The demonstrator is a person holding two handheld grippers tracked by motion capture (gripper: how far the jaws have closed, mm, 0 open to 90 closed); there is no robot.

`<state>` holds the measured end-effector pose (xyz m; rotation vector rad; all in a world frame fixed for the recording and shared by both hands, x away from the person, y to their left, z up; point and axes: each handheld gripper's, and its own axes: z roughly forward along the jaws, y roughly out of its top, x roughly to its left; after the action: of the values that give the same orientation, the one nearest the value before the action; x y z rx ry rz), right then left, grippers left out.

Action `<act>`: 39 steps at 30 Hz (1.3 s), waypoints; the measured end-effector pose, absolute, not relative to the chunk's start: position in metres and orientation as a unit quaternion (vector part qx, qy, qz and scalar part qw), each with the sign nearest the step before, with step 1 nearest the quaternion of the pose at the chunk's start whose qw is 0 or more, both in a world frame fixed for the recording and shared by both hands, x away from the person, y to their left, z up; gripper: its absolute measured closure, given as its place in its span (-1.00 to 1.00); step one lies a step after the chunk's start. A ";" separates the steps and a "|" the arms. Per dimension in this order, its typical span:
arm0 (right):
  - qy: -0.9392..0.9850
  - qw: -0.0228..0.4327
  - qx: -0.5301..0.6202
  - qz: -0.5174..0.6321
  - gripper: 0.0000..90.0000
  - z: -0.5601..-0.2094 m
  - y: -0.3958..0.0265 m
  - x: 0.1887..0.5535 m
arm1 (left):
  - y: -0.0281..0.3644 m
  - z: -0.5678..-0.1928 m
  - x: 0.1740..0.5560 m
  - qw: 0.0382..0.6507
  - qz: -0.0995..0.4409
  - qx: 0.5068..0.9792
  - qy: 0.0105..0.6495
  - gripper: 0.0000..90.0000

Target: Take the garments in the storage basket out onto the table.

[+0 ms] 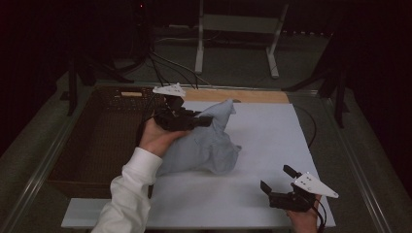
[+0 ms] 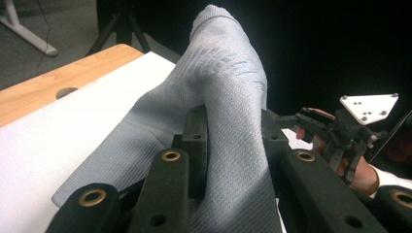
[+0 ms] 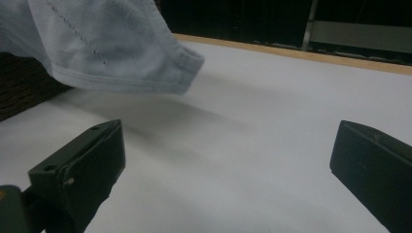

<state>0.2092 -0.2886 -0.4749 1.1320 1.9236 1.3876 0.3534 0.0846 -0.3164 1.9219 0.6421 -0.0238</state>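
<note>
Nearest the person, the right tool (image 1: 278,185) is resting low over the white sheet (image 1: 272,141) on the worktop, its jaws standing wide apart with nothing between them. Farther in, the left tool (image 1: 206,120) is clenching a fold of the pale blue garment (image 1: 209,145), the cloth bunching between its jaws and rising past them in the left gripper view. The rest of the garment is draping down onto the sheet, just beside the dark wicker basket (image 1: 104,141). Beyond, the wooden edge (image 1: 243,95) of the worktop is showing.
</note>
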 end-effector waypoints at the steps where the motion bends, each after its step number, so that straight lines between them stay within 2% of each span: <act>1: 0.708 0.254 0.417 0.511 -1.00 -0.475 -0.289 0.209 | 0.082 -0.318 0.354 0.528 -0.011 0.805 0.269 0.63; 19: 0.708 0.254 0.416 0.511 -1.00 -0.475 -0.288 0.209 | 0.057 -0.344 0.358 0.517 -0.016 0.810 0.275 0.61; 29: 0.707 0.254 0.416 0.512 -1.00 -0.475 -0.288 0.210 | 0.050 -0.374 0.362 0.512 -0.038 0.802 0.305 0.56; 39: 0.708 0.255 0.416 0.511 -1.00 -0.475 -0.288 0.210 | 0.044 -0.388 0.362 0.503 -0.032 0.804 0.314 0.52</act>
<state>0.2097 -0.2883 -0.4748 1.1301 1.9221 1.3882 0.3615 0.0443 -0.3884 1.9427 0.7578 -0.0765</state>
